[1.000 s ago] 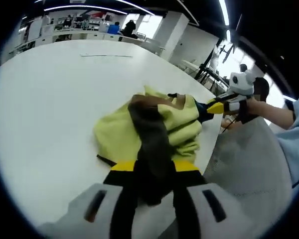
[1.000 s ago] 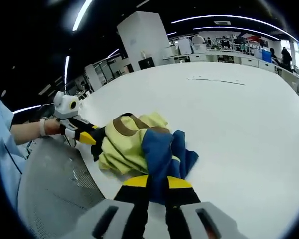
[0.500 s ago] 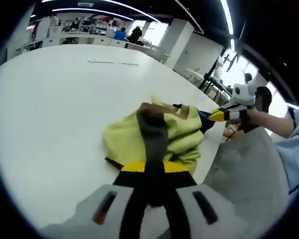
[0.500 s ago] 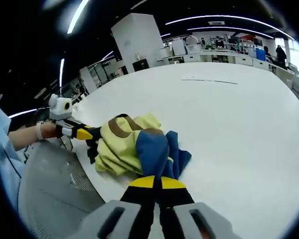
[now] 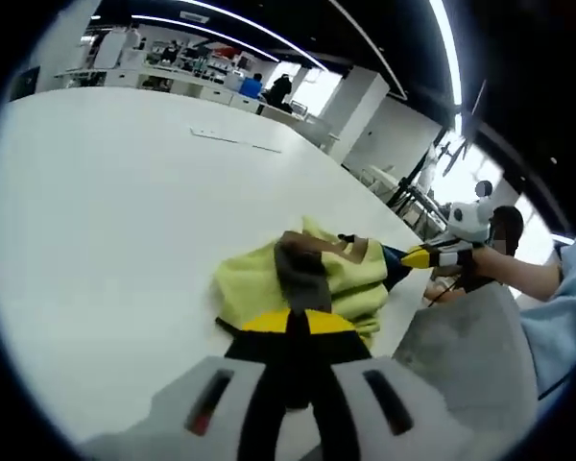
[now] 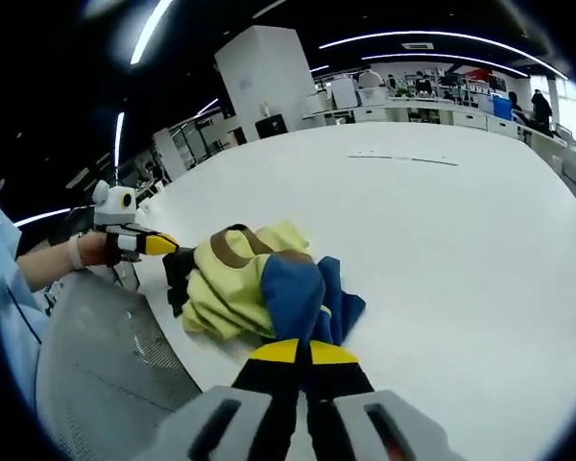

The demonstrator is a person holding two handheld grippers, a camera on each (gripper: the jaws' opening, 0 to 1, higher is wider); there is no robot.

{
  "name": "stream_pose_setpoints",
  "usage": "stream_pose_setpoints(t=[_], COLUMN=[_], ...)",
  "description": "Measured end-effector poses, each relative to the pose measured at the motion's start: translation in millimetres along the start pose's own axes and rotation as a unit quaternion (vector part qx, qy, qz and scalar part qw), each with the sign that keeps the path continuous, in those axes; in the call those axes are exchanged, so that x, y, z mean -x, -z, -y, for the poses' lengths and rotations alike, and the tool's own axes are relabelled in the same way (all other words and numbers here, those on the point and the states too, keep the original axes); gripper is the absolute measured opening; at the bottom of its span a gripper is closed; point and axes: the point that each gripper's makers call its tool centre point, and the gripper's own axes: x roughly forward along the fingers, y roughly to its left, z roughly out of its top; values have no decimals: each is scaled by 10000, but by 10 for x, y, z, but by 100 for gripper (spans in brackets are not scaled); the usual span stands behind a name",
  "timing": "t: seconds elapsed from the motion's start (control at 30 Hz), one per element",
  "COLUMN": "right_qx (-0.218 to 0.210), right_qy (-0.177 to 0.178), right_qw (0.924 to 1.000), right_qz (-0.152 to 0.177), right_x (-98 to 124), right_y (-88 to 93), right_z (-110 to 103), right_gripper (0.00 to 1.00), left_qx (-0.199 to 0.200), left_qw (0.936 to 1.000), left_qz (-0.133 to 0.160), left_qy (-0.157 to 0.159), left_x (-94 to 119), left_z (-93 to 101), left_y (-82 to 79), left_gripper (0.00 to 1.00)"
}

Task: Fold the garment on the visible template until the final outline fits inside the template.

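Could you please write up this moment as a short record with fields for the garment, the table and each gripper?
garment: yellow-green garment with a brown collar band and a blue part, bunched in a heap, not laid flat
position: near the table edge closest to the person
table: white table, with a faint line marking far across it
left gripper: left gripper shut on a dark fold of the garment
right gripper: right gripper shut on the blue part
person: sleeve and chair back beside the table edge
fold state: not yet folded
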Motion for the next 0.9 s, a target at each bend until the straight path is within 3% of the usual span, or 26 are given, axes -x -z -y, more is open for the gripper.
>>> stream_pose_setpoints(t=[0.33, 0.4, 0.47, 0.67, 0.77, 0.9], right_qx=[-59, -41, -10, -18, -19, 14], right_qy=[145, 220, 304, 428, 463, 500], right_qw=[9993, 9986, 9978, 9951, 9938, 9915], right_qz=[339, 471, 587, 889, 1015, 1200], right_x=[49, 77, 110, 224, 291, 376], right_y=[-127, -184, -245, -420, -516, -684], right_z=[59, 86, 119, 188, 220, 247], right_gripper=[0, 0, 0, 0, 0, 0], left_qx=[179, 254, 627, 503, 638, 780], left_qw=[9996, 9997, 9980, 9978, 9953, 9873], left_qz=[-173, -26, 76, 427, 726, 1348], left_qy=[122, 40, 55, -19, -83, -328], left_x=[5, 45, 74, 141, 210, 398], left_z=[26, -12, -15, -57, -103, -204], left_y=[25, -34, -84, -235, -371, -683], left_gripper=[0, 0, 0, 0, 0, 0])
